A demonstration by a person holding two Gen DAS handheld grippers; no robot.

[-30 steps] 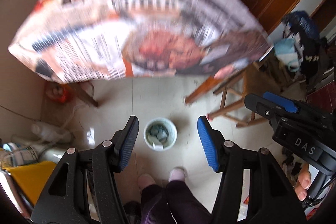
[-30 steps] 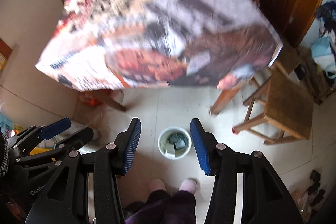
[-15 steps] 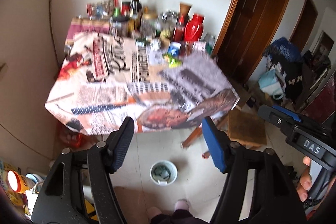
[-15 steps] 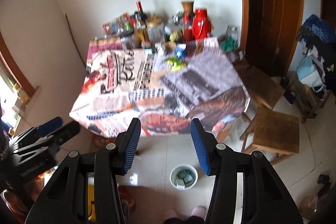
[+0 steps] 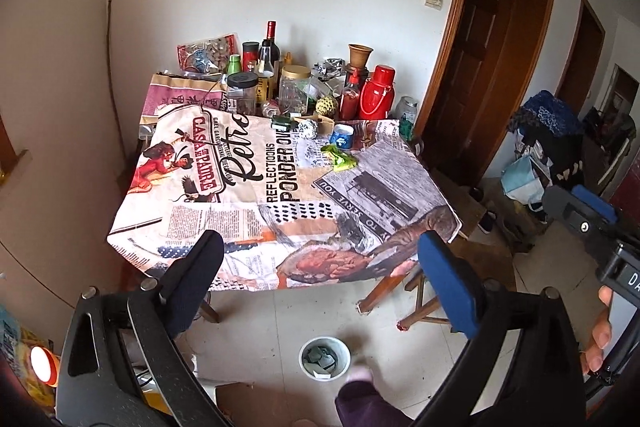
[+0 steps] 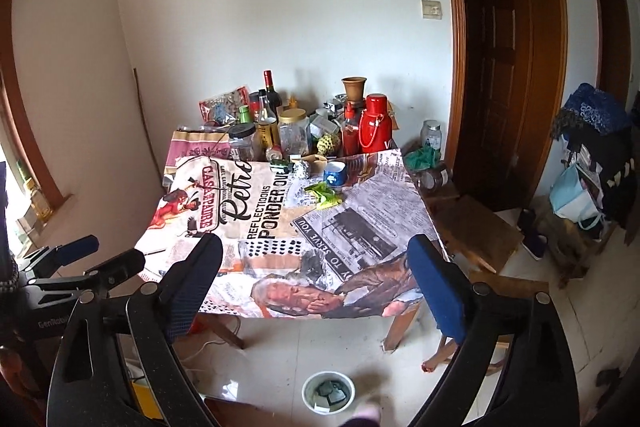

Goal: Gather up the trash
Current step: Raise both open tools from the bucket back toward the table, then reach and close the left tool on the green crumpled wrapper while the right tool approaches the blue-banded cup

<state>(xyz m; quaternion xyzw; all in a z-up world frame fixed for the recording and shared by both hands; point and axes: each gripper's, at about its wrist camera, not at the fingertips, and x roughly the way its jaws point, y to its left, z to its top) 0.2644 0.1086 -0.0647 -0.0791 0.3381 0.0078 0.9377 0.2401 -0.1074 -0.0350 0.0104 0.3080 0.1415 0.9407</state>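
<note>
Both the left gripper [image 5: 320, 287] and the right gripper [image 6: 316, 287] have their jaws spreading wide with nothing between them, each filling the lower part of its own view. The white trash bucket [image 5: 325, 357] stands on the tiled floor at bottom centre, in front of the desk [image 5: 200, 227], with dark scraps inside. On the printed cloth in mid-frame lie a crumpled green wrapper [image 5: 340, 159] and a foil ball [image 5: 308, 128], near a blue tin [image 5: 342, 136].
</note>
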